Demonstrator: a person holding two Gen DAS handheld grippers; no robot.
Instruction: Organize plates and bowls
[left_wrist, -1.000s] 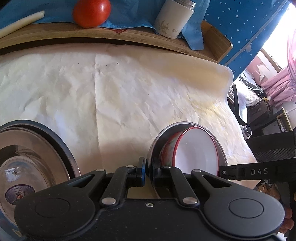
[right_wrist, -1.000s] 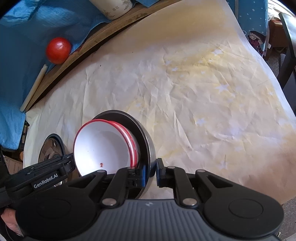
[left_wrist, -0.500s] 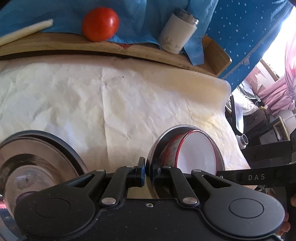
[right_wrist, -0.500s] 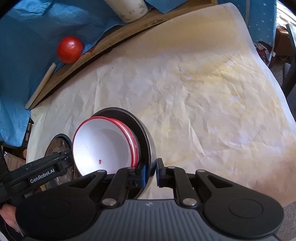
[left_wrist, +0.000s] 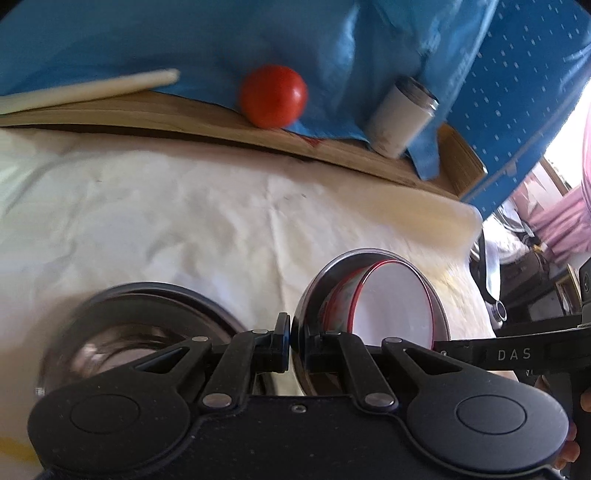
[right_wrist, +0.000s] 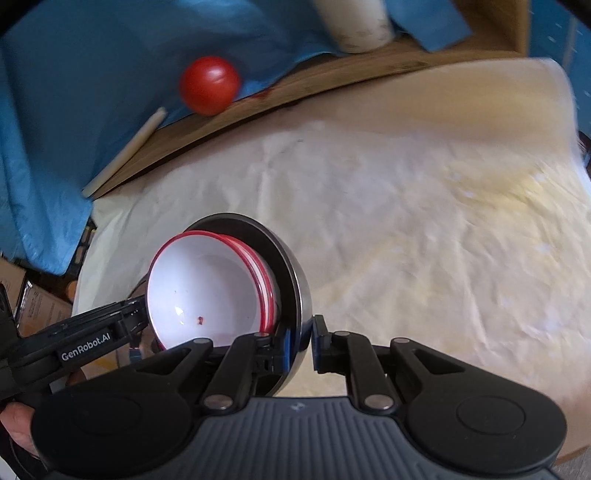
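**Two grippers share one loaded steel bowl by its rim**

At the left of the left wrist view, a second steel bowl (left_wrist: 140, 332) rests on the paper-covered worktop (left_wrist: 221, 221), blurred and untouched. Beside it the left gripper (left_wrist: 295, 341) is clamped on the thin rim of the steel bowl (left_wrist: 314, 295), which hangs tilted above the worktop with red-rimmed white bowls (left_wrist: 391, 299) nested inside. On the opposite side the right gripper (right_wrist: 301, 341) pinches the same rim, one finger inside and one outside.

The steel bowl looks stiff and smooth, likely slippery under the pads, and a narrow rim gives little to bite on. The stack inside is loose and leaning toward the low side; the white bowls look enamelled or ceramic, so they could slide out and chip. Opposing rim grips suit the load, provided the bowl is levelled.
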